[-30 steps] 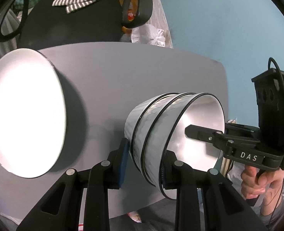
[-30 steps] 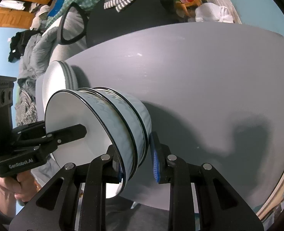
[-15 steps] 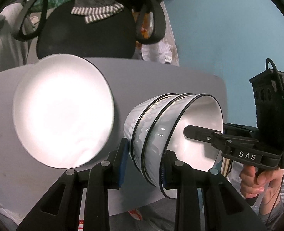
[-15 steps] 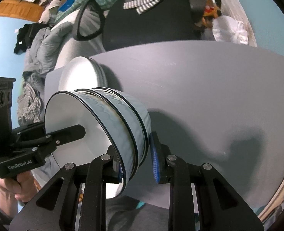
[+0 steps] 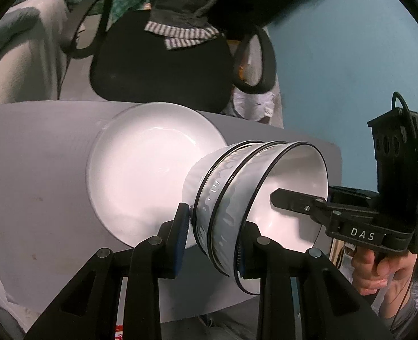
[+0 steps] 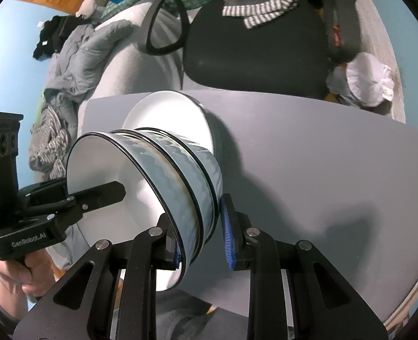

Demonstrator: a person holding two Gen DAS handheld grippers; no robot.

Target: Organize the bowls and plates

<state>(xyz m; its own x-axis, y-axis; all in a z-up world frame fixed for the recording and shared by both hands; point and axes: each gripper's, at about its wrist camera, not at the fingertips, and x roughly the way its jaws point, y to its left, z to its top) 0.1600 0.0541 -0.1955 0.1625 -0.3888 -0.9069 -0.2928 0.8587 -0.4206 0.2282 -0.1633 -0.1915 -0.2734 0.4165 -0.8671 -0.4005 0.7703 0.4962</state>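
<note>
step: carry bowl stack [image 5: 237, 198] to plates [image 5: 152, 170] ahead | left gripper [image 5: 211, 240], right gripper [image 6: 200, 240] both clamped on rim walls | tip: keep level, lower centred

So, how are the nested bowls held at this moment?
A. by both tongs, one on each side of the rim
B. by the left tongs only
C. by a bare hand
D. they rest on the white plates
A: the left tongs and the right tongs each clamp the rim of the nested bowls, which hang above the table.

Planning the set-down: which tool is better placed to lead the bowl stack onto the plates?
Left, marginally: both tools grip the bowl stack, but the left tool sits on the side nearer the plates.
</note>
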